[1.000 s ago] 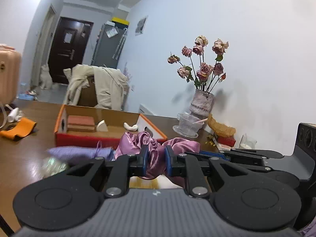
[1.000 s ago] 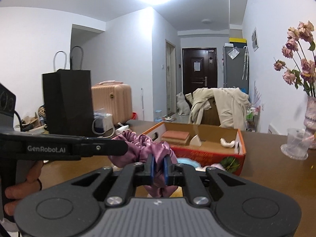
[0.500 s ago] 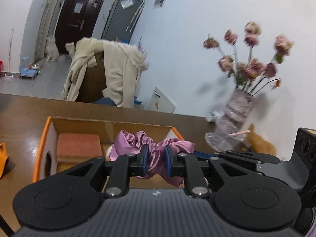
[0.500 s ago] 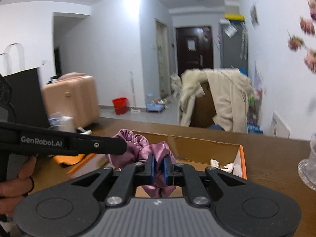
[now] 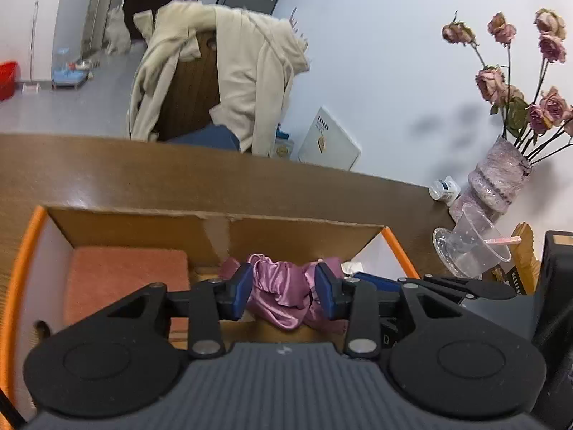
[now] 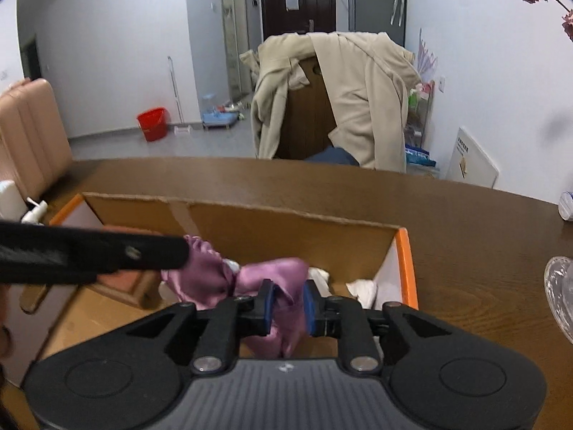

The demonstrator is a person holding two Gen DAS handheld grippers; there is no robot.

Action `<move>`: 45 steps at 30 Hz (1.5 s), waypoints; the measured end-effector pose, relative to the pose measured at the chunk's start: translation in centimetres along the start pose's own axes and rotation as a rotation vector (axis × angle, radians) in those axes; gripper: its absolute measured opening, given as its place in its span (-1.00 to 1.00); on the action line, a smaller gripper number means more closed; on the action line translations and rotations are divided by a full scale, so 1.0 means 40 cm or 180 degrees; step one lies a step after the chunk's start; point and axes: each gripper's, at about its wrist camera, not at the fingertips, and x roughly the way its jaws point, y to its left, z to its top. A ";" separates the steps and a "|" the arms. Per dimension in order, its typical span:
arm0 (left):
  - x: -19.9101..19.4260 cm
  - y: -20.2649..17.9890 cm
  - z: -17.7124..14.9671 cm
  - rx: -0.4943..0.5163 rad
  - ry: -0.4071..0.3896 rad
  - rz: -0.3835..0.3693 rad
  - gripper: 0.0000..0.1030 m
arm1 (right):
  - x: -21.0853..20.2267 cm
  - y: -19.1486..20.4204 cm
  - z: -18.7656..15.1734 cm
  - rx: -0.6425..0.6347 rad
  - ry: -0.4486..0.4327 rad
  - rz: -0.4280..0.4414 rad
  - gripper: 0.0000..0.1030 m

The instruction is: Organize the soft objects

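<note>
Both tilted down over the cardboard box [image 5: 215, 231] — left claw [image 5: 282, 290] and right claw [image 6: 289, 302] opening, pink scrunchie [image 5: 283, 286] between each, partly hidden.

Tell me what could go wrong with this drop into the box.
1. Both sets of jaws are opening, yet the pink scrunchie still sits between the left gripper pads and the right gripper pads. The satin may snag on a pad and lift back out.
2. It hangs above the cardboard box, where white items lie. It could land bunched on them rather than flat.
</note>
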 end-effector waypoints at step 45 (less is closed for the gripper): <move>-0.773 -0.078 -0.811 0.0585 -0.0966 0.0677 0.71 | -0.760 0.254 -0.702 -0.0199 -0.0811 0.0344 0.36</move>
